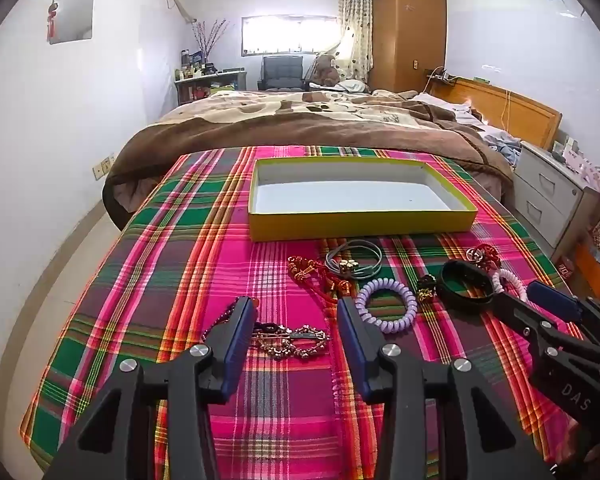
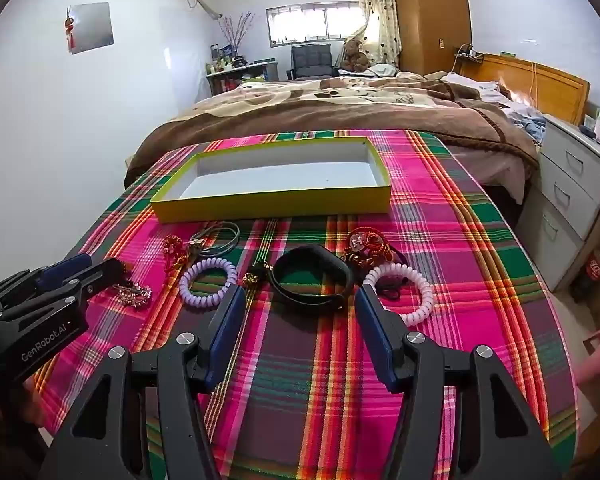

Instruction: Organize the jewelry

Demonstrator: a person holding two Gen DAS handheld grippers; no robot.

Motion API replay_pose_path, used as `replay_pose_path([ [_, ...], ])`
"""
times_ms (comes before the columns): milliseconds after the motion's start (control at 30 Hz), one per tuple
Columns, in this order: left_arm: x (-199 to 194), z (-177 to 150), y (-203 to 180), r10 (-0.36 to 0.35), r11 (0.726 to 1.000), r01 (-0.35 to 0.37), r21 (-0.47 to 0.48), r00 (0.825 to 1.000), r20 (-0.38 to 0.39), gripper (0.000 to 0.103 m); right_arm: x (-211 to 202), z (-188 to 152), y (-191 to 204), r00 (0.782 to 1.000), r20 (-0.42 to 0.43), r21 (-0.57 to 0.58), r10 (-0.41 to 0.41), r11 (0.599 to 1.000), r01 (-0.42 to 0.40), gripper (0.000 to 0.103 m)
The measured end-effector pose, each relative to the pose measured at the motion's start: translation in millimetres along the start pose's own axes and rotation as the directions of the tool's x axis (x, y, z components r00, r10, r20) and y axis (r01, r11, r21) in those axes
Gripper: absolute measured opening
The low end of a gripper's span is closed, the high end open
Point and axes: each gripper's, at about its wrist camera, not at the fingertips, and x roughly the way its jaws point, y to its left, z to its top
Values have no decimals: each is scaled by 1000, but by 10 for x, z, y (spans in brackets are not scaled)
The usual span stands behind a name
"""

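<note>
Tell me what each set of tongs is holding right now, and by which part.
Nothing is held. The left tongs and right tongs both stand open above the plaid cloth, jewelry untouched.

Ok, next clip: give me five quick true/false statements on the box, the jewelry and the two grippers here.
1. The yellow box is empty. True.
2. The left gripper is shut on the purple spiral hair tie. False: its jaws stand open with nothing gripped, and the tie lies on the plaid cloth beside it.
3. The black wristband lies on the cloth, ahead of the open right gripper. True.
4. The pink spiral hair tie is already in the box. False: it lies on the cloth, right of the black wristband.
5. All the jewelry lies on the near side of the box. True.
</note>
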Motion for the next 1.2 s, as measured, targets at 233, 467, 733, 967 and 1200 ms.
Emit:
replay_pose_path([
  [233,-55,-8,31,38,999,-38,11,999,8,43,-49,2,59,1000,21,-21,-12,1000,13,57],
  [467,-79,18,-3,48,999,-48,19,999,8,43,-104,-18,36,999,49,-6,-11,1000,11,57],
  [733,-86,11,26,47,999,-48,18,999,10,43,-105,-21,54,999,41,-7,-13,1000,13,57],
  [967,-118,9,9,51,999,-51,18,999,13,43,-111,-40,49,999,43,-8,-10,1000,11,57],
  [1200,-130,17,-2,50,999,-51,18,999,15,43,-124,-46,44,999,45,-9,-10,1000,10,57],
])
